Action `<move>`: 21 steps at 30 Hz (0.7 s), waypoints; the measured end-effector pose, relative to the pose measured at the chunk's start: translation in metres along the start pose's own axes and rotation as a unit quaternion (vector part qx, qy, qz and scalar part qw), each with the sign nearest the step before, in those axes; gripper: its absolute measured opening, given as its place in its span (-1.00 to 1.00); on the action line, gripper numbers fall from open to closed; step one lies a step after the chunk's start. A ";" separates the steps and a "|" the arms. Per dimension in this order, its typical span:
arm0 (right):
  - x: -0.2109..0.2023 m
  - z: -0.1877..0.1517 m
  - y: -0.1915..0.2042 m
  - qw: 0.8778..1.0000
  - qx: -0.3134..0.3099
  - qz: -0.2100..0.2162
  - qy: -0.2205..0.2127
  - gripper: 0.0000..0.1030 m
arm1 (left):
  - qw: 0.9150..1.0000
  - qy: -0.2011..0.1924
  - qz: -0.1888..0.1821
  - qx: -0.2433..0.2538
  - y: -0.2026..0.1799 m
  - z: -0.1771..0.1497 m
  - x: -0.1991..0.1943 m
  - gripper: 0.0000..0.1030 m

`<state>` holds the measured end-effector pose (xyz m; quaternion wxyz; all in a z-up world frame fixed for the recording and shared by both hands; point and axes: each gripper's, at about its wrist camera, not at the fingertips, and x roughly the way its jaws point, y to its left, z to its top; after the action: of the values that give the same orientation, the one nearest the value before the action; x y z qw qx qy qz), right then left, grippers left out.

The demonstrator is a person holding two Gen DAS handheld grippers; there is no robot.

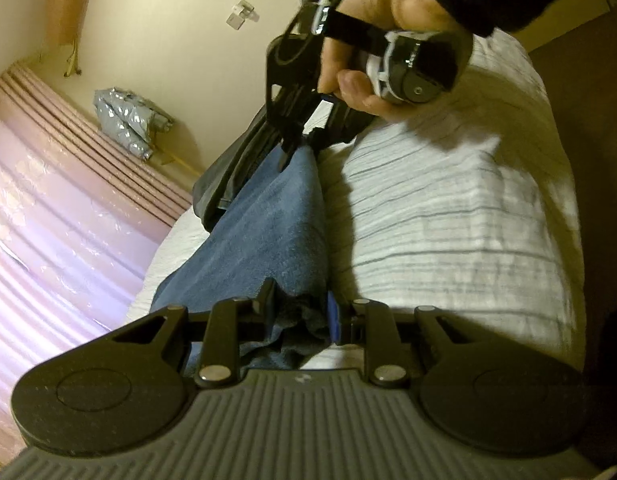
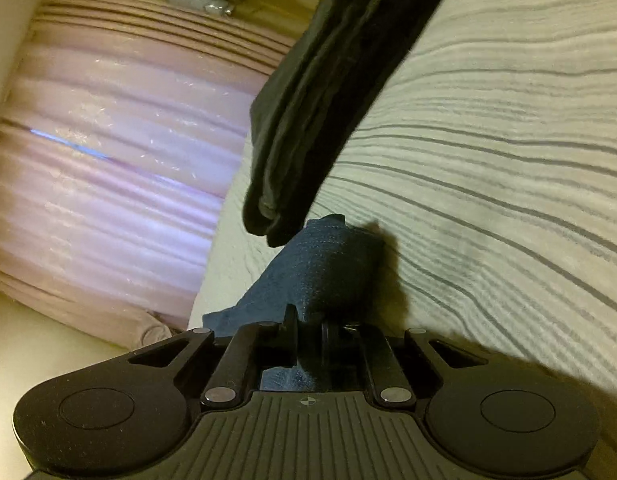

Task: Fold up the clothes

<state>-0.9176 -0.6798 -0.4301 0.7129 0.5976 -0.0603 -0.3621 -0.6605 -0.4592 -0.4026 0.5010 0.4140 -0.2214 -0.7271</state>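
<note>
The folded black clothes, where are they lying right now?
The folded black clothes lie on the striped bedspread near its left edge in the right wrist view, just beyond the blue towel and beside the pink curtain.

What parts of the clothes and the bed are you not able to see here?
- Blue cloth: in the left wrist view its near end is pinched in the left tool and hidden by the tool's body.
- Blue cloth, right wrist view: the right tool covers the gripped edge.
- Dark folded garment: its top is cut off by the picture edge, and it is blurred.
- Striped bedspread: blurred, running out of view.
</note>
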 end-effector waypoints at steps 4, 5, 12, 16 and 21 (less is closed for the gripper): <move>-0.012 -0.011 -0.004 1.000 -0.009 -0.012 -0.010 -0.55 | 1.000 -0.006 -0.008 -0.005 0.001 -0.005 -0.009 -0.56; -0.016 -0.016 -0.002 1.000 -0.017 -0.021 -0.015 -0.44 | 1.000 -0.010 -0.011 -0.014 0.005 -0.007 -0.014 -0.53; -0.047 -0.087 0.082 0.968 -0.245 -0.050 0.008 0.25 | 0.998 -0.013 0.020 -0.053 0.023 -0.044 -0.057 -0.49; -0.054 -0.156 0.131 0.886 -0.457 -0.045 0.057 0.27 | 0.997 0.037 0.044 -0.049 0.044 -0.075 -0.065 -0.49; -0.036 -0.248 0.158 0.687 -0.711 -0.091 0.118 0.27 | 0.995 0.073 0.067 -0.026 0.075 -0.099 -0.061 -0.10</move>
<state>-0.7450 -0.4540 -0.3453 0.8891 -0.0481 0.3544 -0.2856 -0.5289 -0.4241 -0.3791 0.5739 0.4369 -0.1924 -0.6654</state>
